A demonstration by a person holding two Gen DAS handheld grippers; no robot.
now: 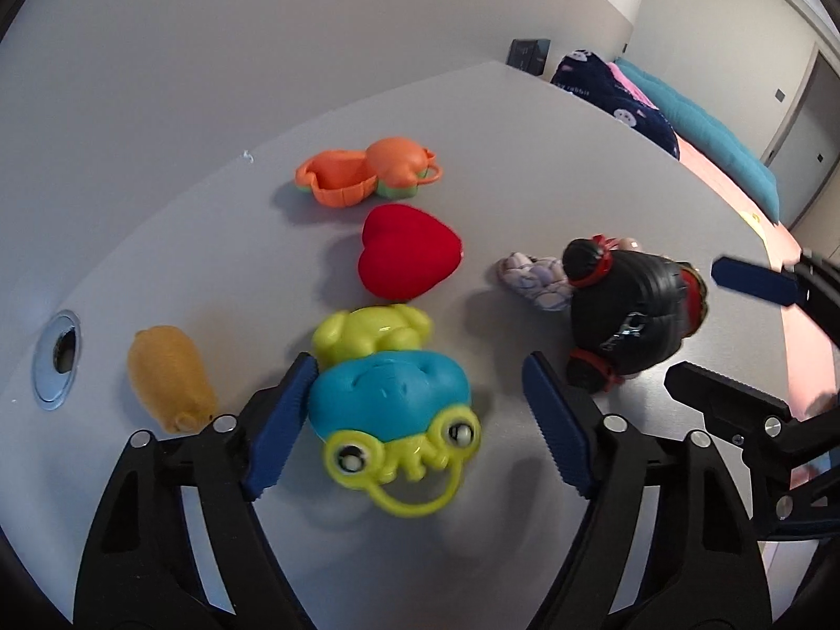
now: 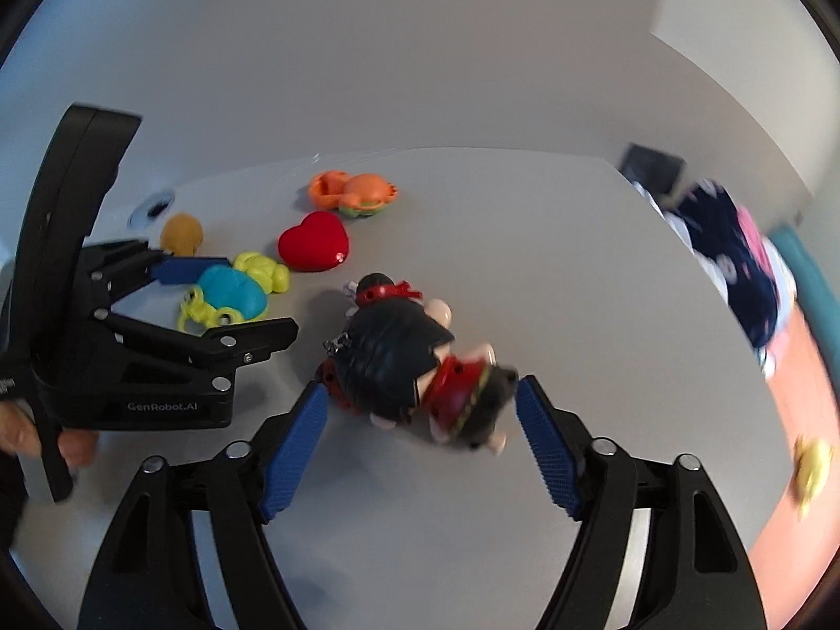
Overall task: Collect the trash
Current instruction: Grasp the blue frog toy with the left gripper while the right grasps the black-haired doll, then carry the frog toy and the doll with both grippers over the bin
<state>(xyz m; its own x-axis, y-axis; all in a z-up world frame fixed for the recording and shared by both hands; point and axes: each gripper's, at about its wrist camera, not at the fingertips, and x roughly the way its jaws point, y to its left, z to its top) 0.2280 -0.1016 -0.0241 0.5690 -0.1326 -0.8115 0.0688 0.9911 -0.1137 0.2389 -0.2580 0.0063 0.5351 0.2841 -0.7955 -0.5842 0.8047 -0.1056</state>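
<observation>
Now | left gripper (image 1: 415,415) wide around frog toy (image 1: 391,399) | right gripper (image 2: 420,446) wide around doll (image 2: 415,367)

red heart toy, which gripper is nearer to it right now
Left. The left gripper straddles the blue-and-green frog toy lying right beside the red heart. The right gripper straddles the black-haired doll, farther off.

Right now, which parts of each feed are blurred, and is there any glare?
Left wrist view: frog toy slightly smeared at its loop, heart sharp, no strong glare on the table. Right wrist view: doll and the bedding at right motion-blurred; both views bend straight edges.
</observation>
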